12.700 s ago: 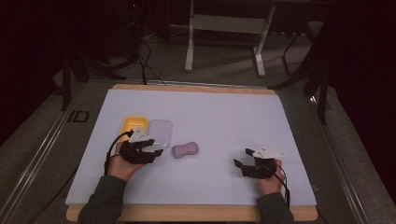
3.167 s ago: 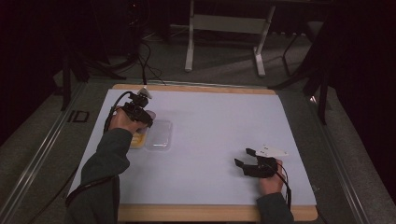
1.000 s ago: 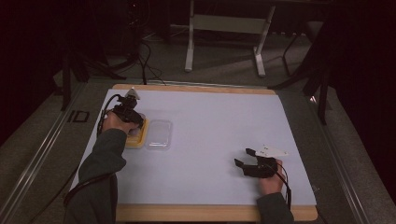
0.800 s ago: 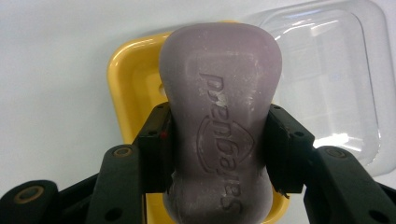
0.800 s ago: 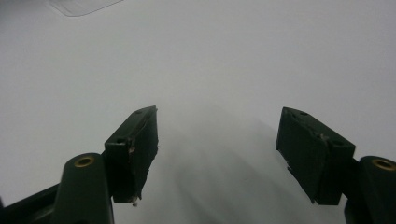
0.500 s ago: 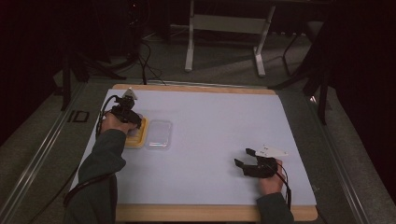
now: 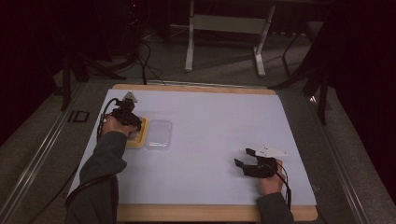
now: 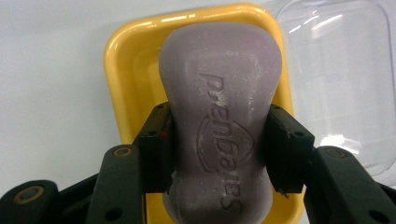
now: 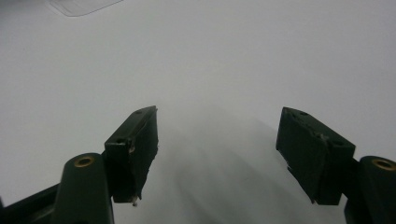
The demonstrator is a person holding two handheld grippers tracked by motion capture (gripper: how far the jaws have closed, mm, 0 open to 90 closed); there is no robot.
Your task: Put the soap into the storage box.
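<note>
left gripper is clamped on the purple soap bar, jaws pinching its narrow waist from both sides, embossed side up. the bar sits directly over the yellow soap dish, which lies right under and ahead of the jaws; can't tell if the soap is already resting on the dish floor or just above it. clear lid lies flat just beside the dish, off the gripper's right jaw, touching or nearly touching the dish edge. step in hand looks like seating the soap in the dish. to do it well: keep the bar centred lengthwise inside the rim, lower until it bears on the dish, then spread the jaws straight apart without dragging the bar or nudging the lid. right gripper has its jaws spread wide, holding nothing, low over the bare white table surface, well apart from the dish.
</note>
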